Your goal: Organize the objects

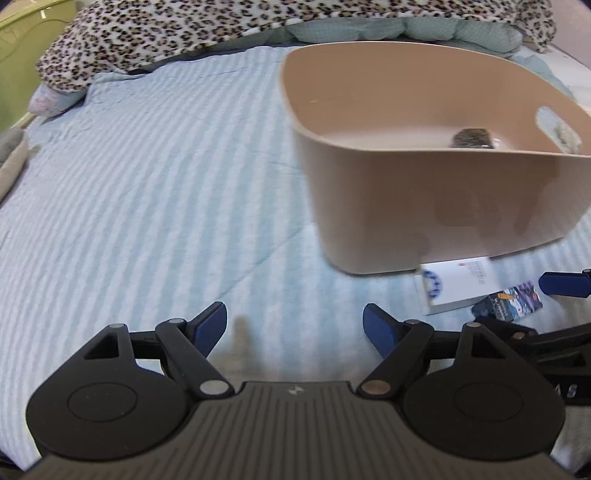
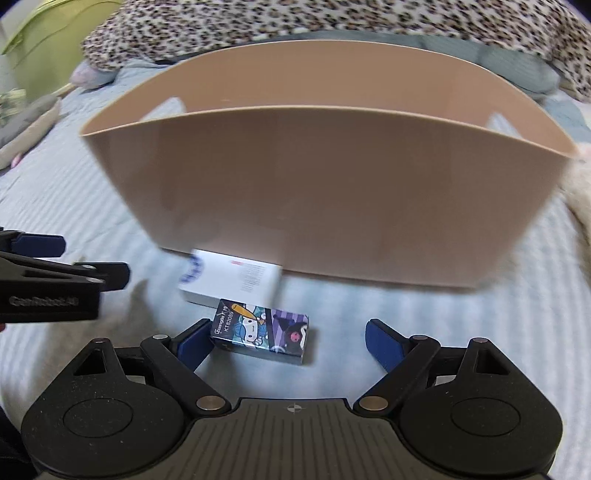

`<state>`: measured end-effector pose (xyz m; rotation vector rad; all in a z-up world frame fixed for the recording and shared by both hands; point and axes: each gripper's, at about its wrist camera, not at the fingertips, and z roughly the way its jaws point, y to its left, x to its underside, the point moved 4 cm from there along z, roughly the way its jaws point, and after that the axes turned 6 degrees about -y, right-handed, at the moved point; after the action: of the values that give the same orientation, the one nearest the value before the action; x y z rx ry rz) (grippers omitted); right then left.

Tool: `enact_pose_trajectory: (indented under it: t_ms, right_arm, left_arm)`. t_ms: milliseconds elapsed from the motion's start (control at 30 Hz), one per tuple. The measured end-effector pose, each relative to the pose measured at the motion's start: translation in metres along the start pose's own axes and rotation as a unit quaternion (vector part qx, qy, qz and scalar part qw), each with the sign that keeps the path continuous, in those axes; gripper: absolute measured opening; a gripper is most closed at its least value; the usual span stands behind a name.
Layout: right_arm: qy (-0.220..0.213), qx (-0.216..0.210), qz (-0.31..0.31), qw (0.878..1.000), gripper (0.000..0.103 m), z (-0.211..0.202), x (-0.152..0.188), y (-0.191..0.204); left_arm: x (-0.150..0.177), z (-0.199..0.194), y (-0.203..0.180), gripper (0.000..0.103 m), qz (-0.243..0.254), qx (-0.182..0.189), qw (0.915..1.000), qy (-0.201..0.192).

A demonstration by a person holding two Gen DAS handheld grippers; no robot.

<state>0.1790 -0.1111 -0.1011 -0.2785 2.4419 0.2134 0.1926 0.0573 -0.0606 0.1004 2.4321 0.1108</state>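
- Two hand-held grippers hover low over a bed covered in a pale blue striped quilt (image 1: 155, 192), both with fingers spread wide and nothing between them.
- The left gripper (image 1: 295, 325) hangs released above bare quilt, left of a tan plastic bin (image 1: 424, 206) that stands on the bedding.
- The right gripper (image 2: 288, 341) is likewise unclenched, aimed at the bin's near wall; its left blue finger pad (image 2: 194, 341) sits just beside the end of a small cartoon-printed box (image 2: 264, 334), which lies flat on the quilt between the spread fingers, nearer the left one.
- A white box (image 2: 229, 278) lies flat just behind the cartoon-printed box, its far edge at the foot of the bin; whether the two boxes touch is hard to tell.
- Inside the bin, seen from the left wrist, a dark speckled object (image 1: 472, 138) rests on the floor near the far right corner, too blurred to identify.
- The bin has a cut-out handle (image 1: 557, 123) in its end wall.
- A leopard-print blanket (image 1: 221, 29) is heaped along the head of the bed, beyond the bin.
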Motion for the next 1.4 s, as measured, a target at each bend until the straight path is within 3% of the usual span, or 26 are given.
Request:
enact_pose_trajectory:
  t_ms: [400, 600, 933, 1167, 1300, 1400]
  right_arm:
    - [-0.007, 0.035, 0.019, 0.999, 0.090, -0.001, 0.008, -0.058]
    - [-0.004, 0.037, 0.021, 0.999, 0.090, -0.002, 0.009, -0.073]
    - [-0.003, 0.058, 0.033, 0.998, 0.090, -0.007, 0.010, -0.091]
    - [0.003, 0.060, 0.024, 0.998, 0.090, -0.012, 0.014, -0.101]
    - [0.002, 0.060, 0.019, 0.998, 0.091, -0.010, 0.013, -0.101]
    - [-0.002, 0.058, 0.012, 0.998, 0.091, -0.006, 0.011, -0.099]
  left_arm:
    - [-0.004, 0.004, -0.061, 0.082, 0.006, 0.080, 0.9967, 0.000]
    - [-0.017, -0.004, -0.077, 0.082, 0.008, 0.074, 0.9972, -0.005]
    - [-0.031, 0.004, -0.103, 0.083, -0.010, 0.101, 0.9949, 0.002]
    - [-0.026, 0.031, -0.122, 0.086, -0.070, 0.118, 0.9898, 0.038]
    - [-0.021, 0.039, -0.130, 0.087, -0.043, 0.082, 0.9948, 0.042]
    - [-0.019, 0.037, -0.127, 0.086, -0.039, 0.075, 0.9956, 0.041]
